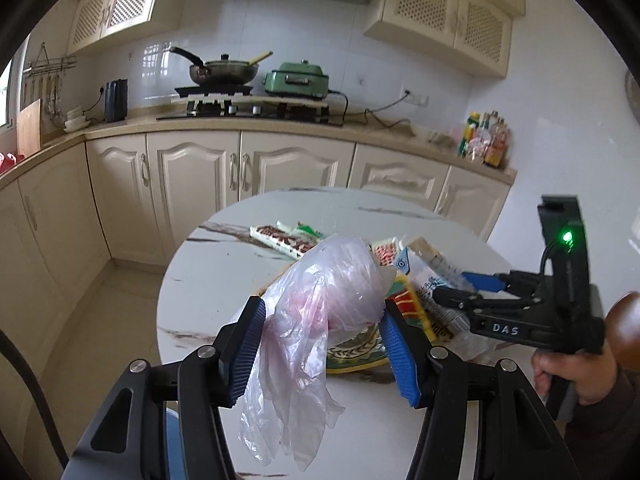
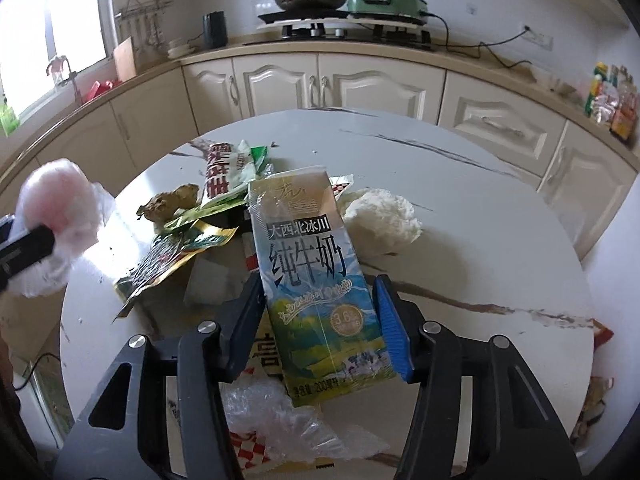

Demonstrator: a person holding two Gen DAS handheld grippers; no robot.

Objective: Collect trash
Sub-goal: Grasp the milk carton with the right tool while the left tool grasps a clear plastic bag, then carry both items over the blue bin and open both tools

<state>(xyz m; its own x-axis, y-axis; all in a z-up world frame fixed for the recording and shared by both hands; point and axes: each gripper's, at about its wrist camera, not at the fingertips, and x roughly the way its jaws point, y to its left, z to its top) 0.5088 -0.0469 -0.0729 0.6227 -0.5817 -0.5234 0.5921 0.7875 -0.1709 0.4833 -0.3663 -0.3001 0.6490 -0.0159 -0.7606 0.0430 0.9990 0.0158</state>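
A kitchen with cream cabinets and a round white marble table [image 2: 460, 184]. Only the left wrist view shows the left gripper [image 1: 324, 340] clamped on a crumpled clear plastic bag [image 1: 316, 300], lifted above the table. Only the right wrist view shows the right gripper [image 2: 320, 320] closed on one milk carton [image 2: 316, 272], held over a heap of snack wrappers [image 2: 188, 240] on the table, with one white crumpled tissue [image 2: 380, 220] lying beside the heap. Behind, one pan [image 1: 224, 70] and one green cooker [image 1: 298, 80] sit on the counter.
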